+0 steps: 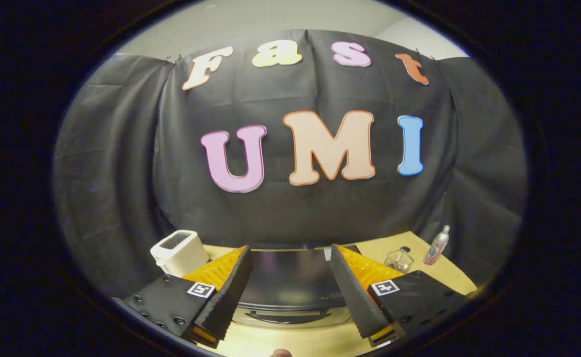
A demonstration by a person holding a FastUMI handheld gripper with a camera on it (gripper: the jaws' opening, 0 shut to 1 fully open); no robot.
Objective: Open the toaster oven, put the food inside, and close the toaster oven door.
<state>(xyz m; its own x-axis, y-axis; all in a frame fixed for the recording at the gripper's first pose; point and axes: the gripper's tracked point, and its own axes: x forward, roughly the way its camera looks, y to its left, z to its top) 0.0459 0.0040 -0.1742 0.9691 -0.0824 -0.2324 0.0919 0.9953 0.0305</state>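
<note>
Gripper [290, 297] spread wide and holding nothing, square black-and-white marker tags on both fingers, no legible writing, dark toaster oven [293, 285] between and just beyond them on the wooden table [449, 275], door shut, white toaster [179, 252] toward the table's far left, glass jar [398, 260] and spray bottle [436, 245] toward its far right, label unreadable.

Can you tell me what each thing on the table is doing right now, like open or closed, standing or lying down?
toaster oven: door closed, handle facing the fingers, sits between and just ahead of them.
gripper: open, fingers spread wide, holding nothing.
white toaster: upright, slots on top; whether anything is in them, cannot tell.
spray bottle: standing, leaning slightly, cap on.
glass jar: on the table, looks tilted; lid state unclear.
table: holding all of these.
</note>
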